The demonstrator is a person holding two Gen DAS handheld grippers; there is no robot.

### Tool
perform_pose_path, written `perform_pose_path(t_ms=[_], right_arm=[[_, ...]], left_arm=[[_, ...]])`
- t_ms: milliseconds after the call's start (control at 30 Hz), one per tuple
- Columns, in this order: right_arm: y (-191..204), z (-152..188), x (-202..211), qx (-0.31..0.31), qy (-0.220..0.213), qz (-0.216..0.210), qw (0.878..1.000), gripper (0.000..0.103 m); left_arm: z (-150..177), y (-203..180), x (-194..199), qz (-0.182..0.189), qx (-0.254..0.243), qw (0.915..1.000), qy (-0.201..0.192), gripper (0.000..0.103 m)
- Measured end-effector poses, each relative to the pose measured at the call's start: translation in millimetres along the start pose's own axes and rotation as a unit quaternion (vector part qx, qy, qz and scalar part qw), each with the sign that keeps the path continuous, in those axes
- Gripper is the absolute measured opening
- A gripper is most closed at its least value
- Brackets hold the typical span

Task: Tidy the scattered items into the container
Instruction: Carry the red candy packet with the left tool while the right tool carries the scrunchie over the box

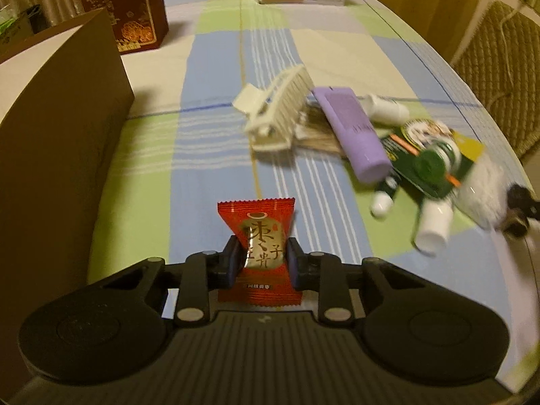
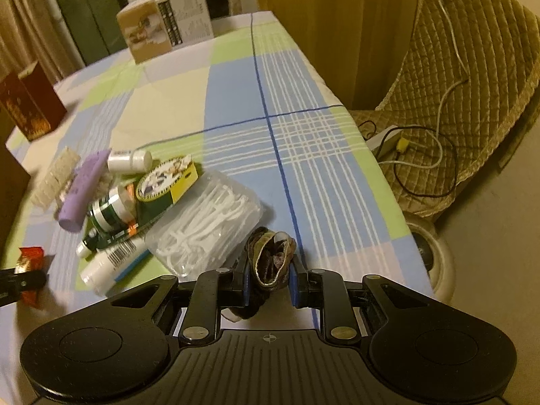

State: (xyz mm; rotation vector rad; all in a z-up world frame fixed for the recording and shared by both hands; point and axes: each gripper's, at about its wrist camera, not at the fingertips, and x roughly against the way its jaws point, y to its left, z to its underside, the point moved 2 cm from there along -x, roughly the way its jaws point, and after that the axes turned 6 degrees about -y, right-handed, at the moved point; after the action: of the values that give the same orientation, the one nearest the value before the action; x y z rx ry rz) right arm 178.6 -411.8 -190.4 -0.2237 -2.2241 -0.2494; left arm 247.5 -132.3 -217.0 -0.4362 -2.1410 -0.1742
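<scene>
Left hand-held gripper [image 1: 264, 256] pinching red snack packet [image 1: 260, 236] at its waist, holding it above table [image 1: 216, 155]. Right hand-held gripper [image 2: 269, 280] clamping dark hair scrunchie [image 2: 270, 263].

Cardboard box [image 1: 57, 155], likely container, standing just left of left hand-held gripper. Advice: carry packet over box rim before opening, keeping grip firm on slippery foil.

Left view alone showing box wall and white hair claw [image 1: 273, 111]. Right view alone showing floss pick tub [image 2: 206, 226] and chair [image 2: 465, 101]. Purple tube [image 1: 354, 131] appearing in both.

The left gripper [image 1: 264, 259] is clamped on a red sweet packet [image 1: 258, 253] above the table, while the right gripper [image 2: 270, 281] pinches a dark hair scrunchie [image 2: 271, 260].
</scene>
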Motion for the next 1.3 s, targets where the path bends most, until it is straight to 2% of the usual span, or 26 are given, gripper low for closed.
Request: perform_pose_path(t_ms=[33, 67, 233, 367, 533, 733, 867, 1033, 1167, 1300], right_arm=[[0, 1, 1, 0.003, 0.003, 0.004, 1.0, 0.024], [0, 1, 2, 0.0, 0.005, 0.007, 1.0, 0.018], [0, -2, 25, -0.013, -0.014, 0.003, 1.0, 0.018], [15, -6, 49, -0.009, -0.034, -0.018, 0.999, 0.018], [46, -4, 80, -0.007, -0.05, -0.059, 0.997, 0.018], [126, -16, 117, 0.043, -0.078, -0.138, 0.986, 0.018], [195, -20, 132, 0.081, -0.087, -0.205, 0.972, 0.018], [284, -18, 139, 0.133, -0.08, -0.283, 0.946, 0.018], [342, -11, 131, 0.167, -0.067, -0.317, 0.931, 0.018], [387, -7, 108, 0.211, -0.06, -0.316, 0.923, 0.018]], left_arm=[[2, -2, 5, 0.008, 0.0, 1.0, 0.001, 0.023], [4, -5, 12, 0.015, -0.003, 0.9999, -0.002, 0.023], [-1, -6, 57, 0.029, -0.016, 0.9987, -0.038, 0.023], [-8, 9, 94, 0.035, -0.004, 0.9974, -0.063, 0.023], [-12, 33, 132, 0.02, -0.003, 0.9954, -0.094, 0.023], [-6, 80, 169, -0.013, 0.025, 0.9926, -0.118, 0.023], [3, 122, 193, -0.051, 0.045, 0.9891, -0.131, 0.023], [16, 173, 213, -0.084, 0.072, 0.9851, -0.131, 0.023], [19, 206, 217, -0.089, 0.07, 0.986, -0.123, 0.023], [11, 230, 206, -0.082, 0.047, 0.9893, -0.111, 0.023]])
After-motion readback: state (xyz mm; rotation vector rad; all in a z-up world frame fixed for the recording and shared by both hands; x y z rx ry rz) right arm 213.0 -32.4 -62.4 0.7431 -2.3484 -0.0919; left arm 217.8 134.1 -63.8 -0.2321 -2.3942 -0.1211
